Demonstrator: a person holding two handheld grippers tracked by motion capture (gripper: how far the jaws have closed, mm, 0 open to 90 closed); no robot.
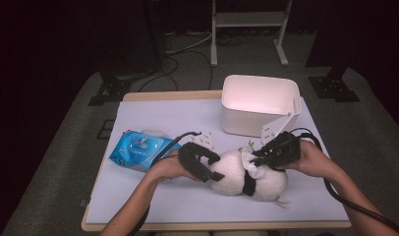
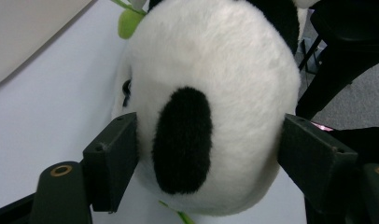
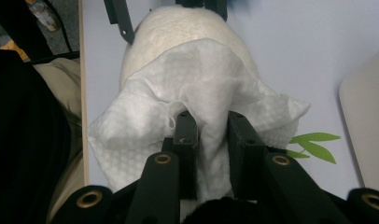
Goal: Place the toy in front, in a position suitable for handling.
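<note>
Right gripper view: right gripper pinching wipe, hiding panda; left gripper spread.

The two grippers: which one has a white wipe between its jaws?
The right gripper: its jaws pinch a white wipe that lies on the plush panda. The left gripper has its jaws around the panda's head, with no wipe.

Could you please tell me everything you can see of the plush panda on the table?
The plush panda is a soft toy of white fur with black patches and a black band across its body, and green leaves sewn on. It lies on its side on the pale table, in front of the white bin. The left gripper brackets its head, jaws at either side. The right gripper presses a white wipe onto its fur.
</note>
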